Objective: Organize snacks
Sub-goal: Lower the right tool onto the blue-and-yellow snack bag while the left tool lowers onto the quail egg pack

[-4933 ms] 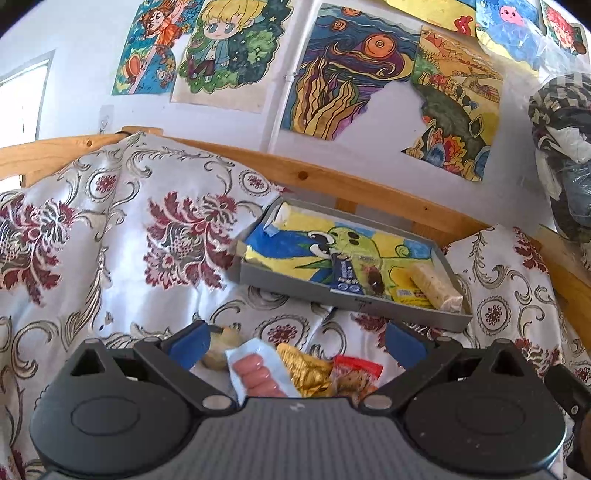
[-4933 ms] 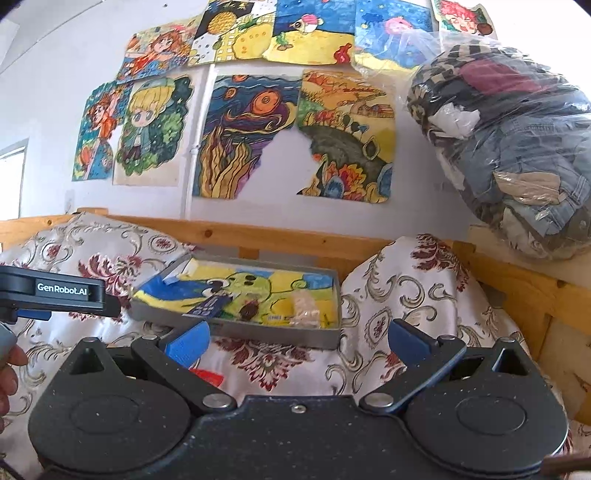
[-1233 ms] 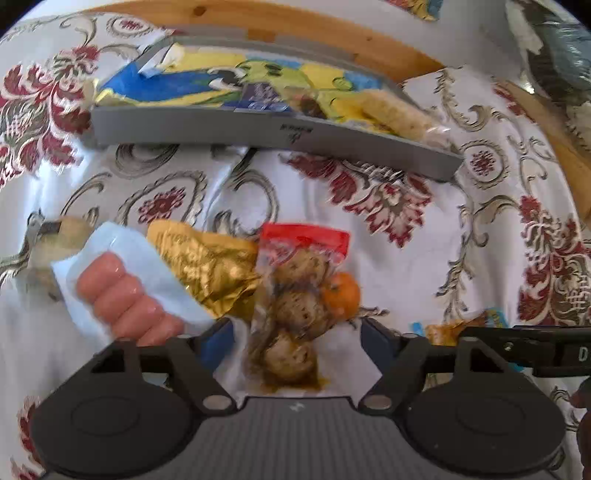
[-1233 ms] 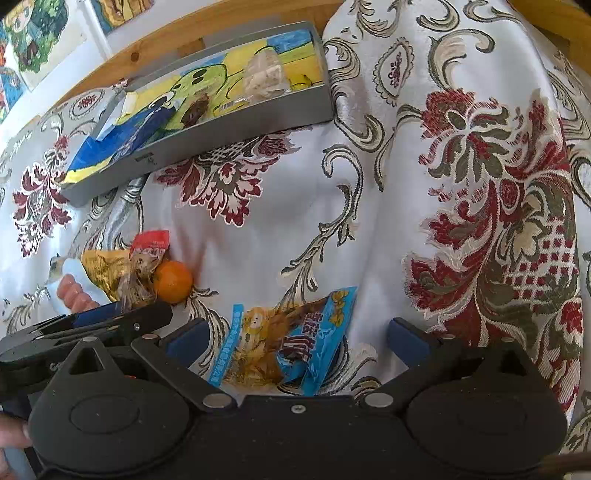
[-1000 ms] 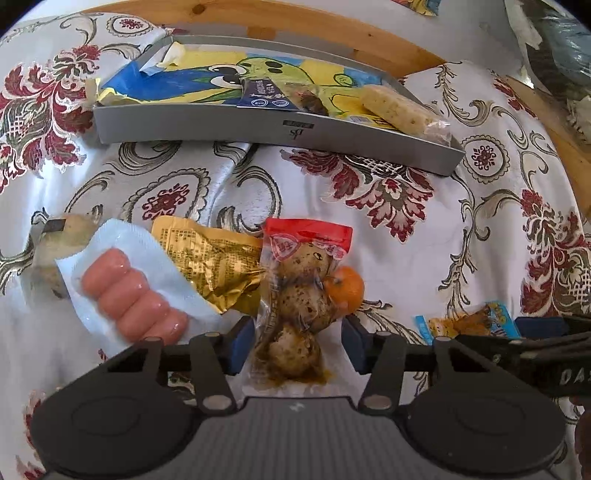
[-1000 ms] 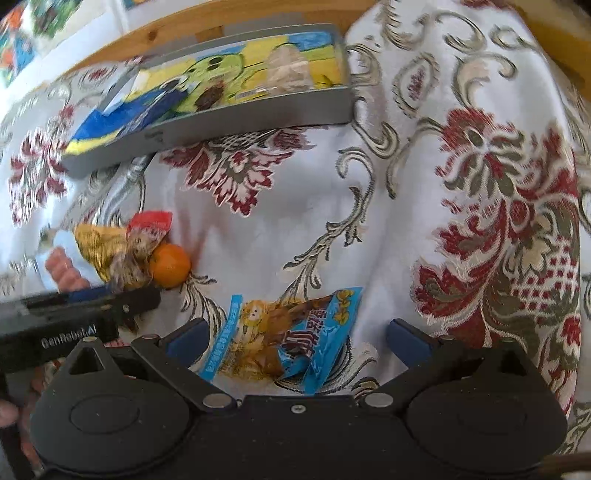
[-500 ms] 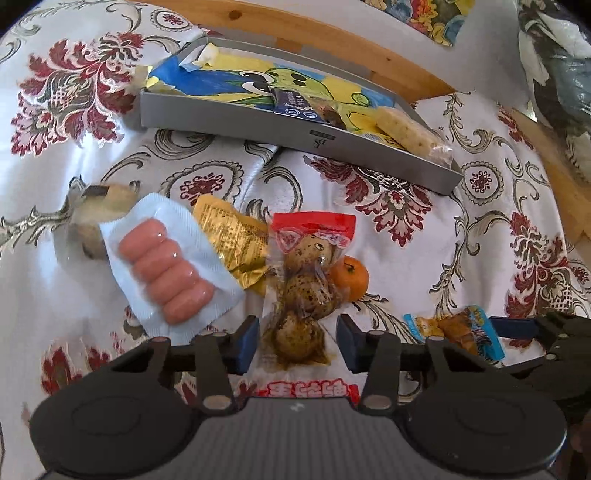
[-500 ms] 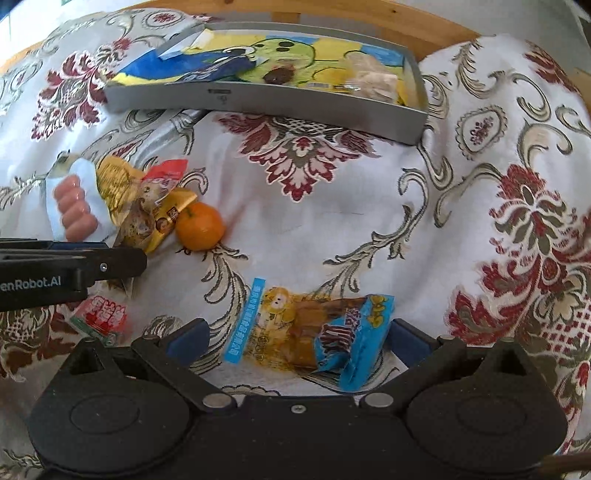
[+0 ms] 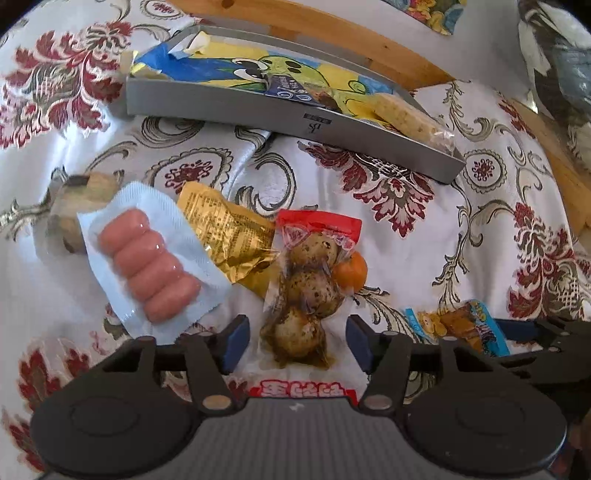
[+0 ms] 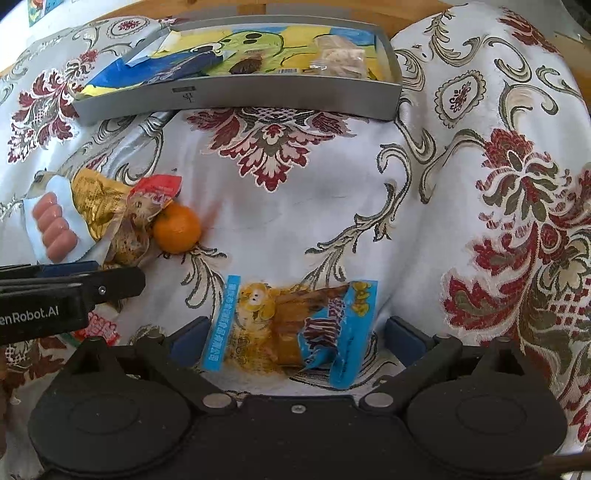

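A clear pack of speckled eggs (image 9: 306,288) with a red top lies on the flowered cloth, leaning on a small orange (image 9: 351,271). My left gripper (image 9: 297,343) straddles the pack's lower end, open, with a gap on each side. From the right wrist, that gripper (image 10: 74,284) is a black bar at the left beside the egg pack (image 10: 133,236) and the orange (image 10: 176,229). My right gripper (image 10: 295,338) is wide open around a blue and yellow snack pack (image 10: 291,325), which also shows at the right in the left wrist view (image 9: 454,325).
A sausage pack (image 9: 151,266), a gold packet (image 9: 225,236) and a wrapped bun (image 9: 81,195) lie left of the eggs. At the back, a grey tray (image 9: 295,122) holds a drawing, a dark packet and a wrapped bar (image 9: 406,118). A wooden rail (image 9: 332,33) runs behind it.
Both grippers tipped down from the wall to the cloth. The left jaws narrowed around the egg pack, then eased slightly. The right gripper moved in over the blue snack pack.
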The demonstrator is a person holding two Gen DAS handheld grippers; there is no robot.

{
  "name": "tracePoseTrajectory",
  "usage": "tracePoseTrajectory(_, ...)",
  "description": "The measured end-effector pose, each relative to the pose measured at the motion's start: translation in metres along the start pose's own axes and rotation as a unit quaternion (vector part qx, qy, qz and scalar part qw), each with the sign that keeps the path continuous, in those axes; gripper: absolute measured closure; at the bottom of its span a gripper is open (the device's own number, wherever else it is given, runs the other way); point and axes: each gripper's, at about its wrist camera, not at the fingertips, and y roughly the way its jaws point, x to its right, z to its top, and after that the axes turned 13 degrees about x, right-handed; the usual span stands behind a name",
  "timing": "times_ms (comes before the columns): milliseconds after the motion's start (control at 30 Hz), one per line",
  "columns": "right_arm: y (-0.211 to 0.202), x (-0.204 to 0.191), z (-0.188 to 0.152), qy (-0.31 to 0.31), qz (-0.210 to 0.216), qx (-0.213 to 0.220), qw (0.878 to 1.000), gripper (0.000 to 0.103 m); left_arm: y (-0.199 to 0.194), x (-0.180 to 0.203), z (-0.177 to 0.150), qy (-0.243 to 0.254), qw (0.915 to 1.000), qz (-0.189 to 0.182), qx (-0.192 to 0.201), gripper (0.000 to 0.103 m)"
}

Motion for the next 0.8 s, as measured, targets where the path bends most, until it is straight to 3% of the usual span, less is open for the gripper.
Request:
tracePoseTrajectory(333, -0.007, -0.004, 0.002, -0.004, 0.001, 0.005, 1.0, 0.021, -0.013, 0.002, -0.034, 0.008, 0.9964, 0.0, 0.085, 0.038)
tracePoseTrajectory(533, -0.016, -0.014, 0.008, -0.035, 0.01, 0.016, 0.999, 0.038, -0.015, -0.004, -0.032, -0.006, 0.9956, -0.011, 0.093, 0.04)
tracePoseTrajectory(667, -0.019, -0.028, 0.01, -0.085, 0.003, 0.028, 0.996, 0.041, -0.016, -0.008, -0.034, -0.017, 0.9949, -0.017, 0.098, 0.043)
tracePoseTrajectory(800, -0.015, -0.023, 0.012, -0.077, 0.005, 0.024, 0.997, 0.038, -0.014, -0.006, -0.033, -0.01, 0.9953, -0.015, 0.095, 0.043)
